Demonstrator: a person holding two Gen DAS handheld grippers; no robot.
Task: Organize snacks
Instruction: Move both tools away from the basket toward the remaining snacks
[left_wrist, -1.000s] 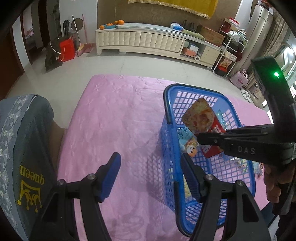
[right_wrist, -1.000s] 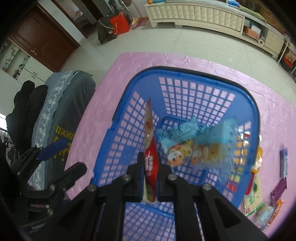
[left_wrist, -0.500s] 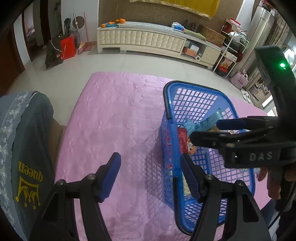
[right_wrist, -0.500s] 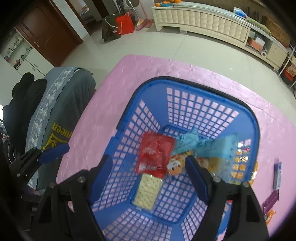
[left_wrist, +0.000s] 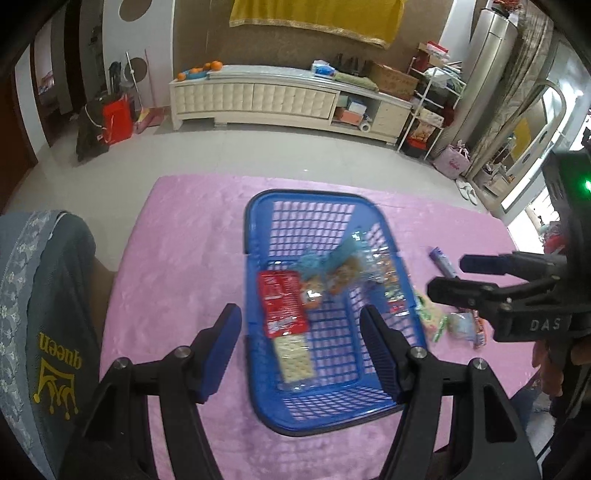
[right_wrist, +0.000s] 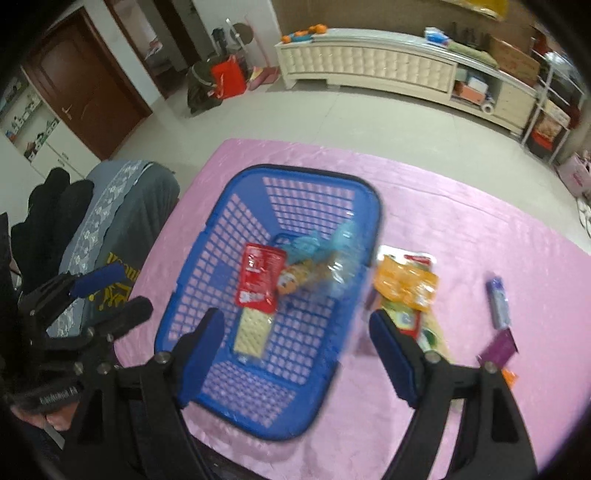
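Pink cloth (right_wrist: 461, 206) covers the table, with a tiled floor and a long white cabinet (left_wrist: 258, 99) behind. On it stands the blue basket (right_wrist: 225, 229), already holding a red packet (right_wrist: 260, 275), a pale cracker pack (right_wrist: 253, 328) at its 6 o'clock, and light-blue wrapped snacks (right_wrist: 325, 251) at its 3 o'clock. Both tools are released and empty: the right gripper (right_wrist: 295, 347) has its jaws spread wide above the basket's near rim, and the left gripper (left_wrist: 301, 350) is also open over the basket. Several snacks are still outside, at the basket's 3 o'clock: an orange pouch (right_wrist: 404, 282), a green pack (right_wrist: 402, 319), a purple stick (right_wrist: 498, 302) and a purple packet (right_wrist: 498, 347). I judge the job roughly half done.
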